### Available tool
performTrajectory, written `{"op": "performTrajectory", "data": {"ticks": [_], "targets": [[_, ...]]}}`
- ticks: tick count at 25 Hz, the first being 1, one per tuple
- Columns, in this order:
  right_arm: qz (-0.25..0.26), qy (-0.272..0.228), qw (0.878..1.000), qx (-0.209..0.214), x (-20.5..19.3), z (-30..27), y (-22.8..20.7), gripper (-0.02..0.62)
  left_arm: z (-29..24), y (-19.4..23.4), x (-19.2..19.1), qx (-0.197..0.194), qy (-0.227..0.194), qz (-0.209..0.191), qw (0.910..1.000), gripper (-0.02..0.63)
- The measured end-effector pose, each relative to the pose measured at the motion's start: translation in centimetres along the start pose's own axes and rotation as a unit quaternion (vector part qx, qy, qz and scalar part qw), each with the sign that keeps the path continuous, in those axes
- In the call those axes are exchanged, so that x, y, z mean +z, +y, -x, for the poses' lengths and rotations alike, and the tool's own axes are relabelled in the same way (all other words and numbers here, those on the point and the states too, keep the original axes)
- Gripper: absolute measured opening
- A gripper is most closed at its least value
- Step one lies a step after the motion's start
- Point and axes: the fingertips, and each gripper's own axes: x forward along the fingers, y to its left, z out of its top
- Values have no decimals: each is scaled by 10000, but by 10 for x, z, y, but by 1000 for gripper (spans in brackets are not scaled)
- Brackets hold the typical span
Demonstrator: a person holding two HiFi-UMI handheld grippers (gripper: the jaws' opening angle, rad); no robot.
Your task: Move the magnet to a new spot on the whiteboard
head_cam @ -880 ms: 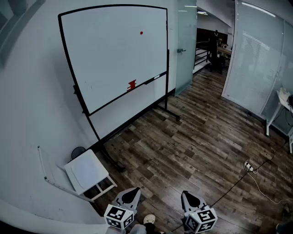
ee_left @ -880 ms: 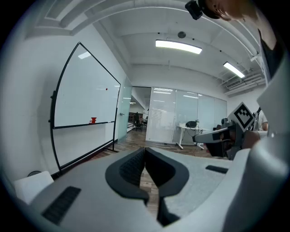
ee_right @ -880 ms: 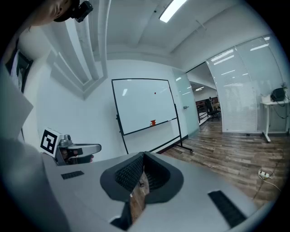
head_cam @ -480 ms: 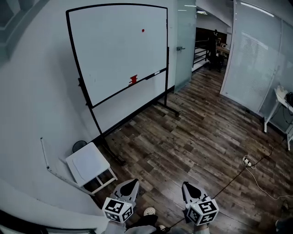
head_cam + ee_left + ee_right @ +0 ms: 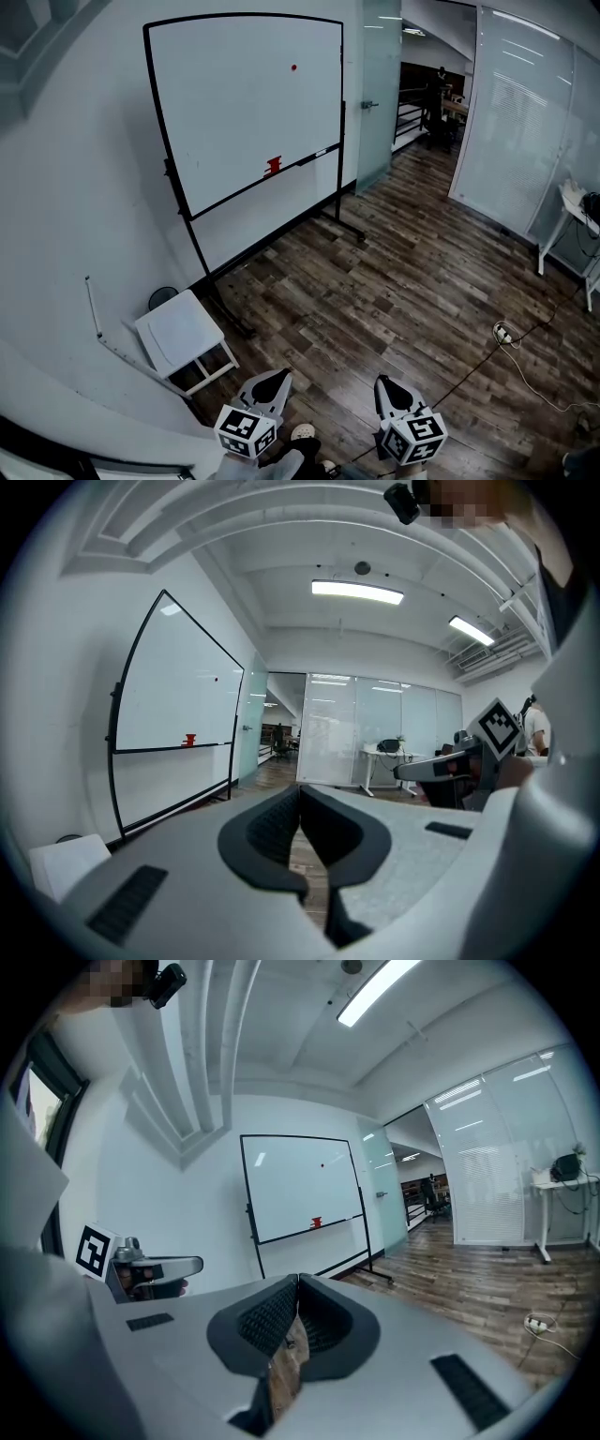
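1. Since the earlier frame our head view has shifted: the whiteboard point(image 5: 244, 103) sits a bit further right in frame, and both tongs stay low at the bottom edge.
2. We read the left tongs point(image 5: 283, 375) as fully closed, with nothing between the jaws.
3. We read the right tongs point(image 5: 381, 382) as closed too, tips together and empty.
4. The magnet point(image 5: 293, 67), a red dot, sits high on the whiteboard's right part, well apart from both tongs.
5. A red item point(image 5: 274, 166) rests on the board's tray, and wood floor point(image 5: 394, 281) lies between us and the board.
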Motion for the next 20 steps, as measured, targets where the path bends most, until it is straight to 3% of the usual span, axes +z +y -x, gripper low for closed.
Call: {"op": "performTrajectory", "data": {"ticks": [9, 20], "targets": [[62, 97, 9999, 111, -9, -4, 5, 28, 5, -4, -1, -29, 7, 3, 10000, 11], [41, 88, 9999, 45, 8, -83, -4, 28, -55, 57, 9, -166, -2, 12, 9999, 11]]}}
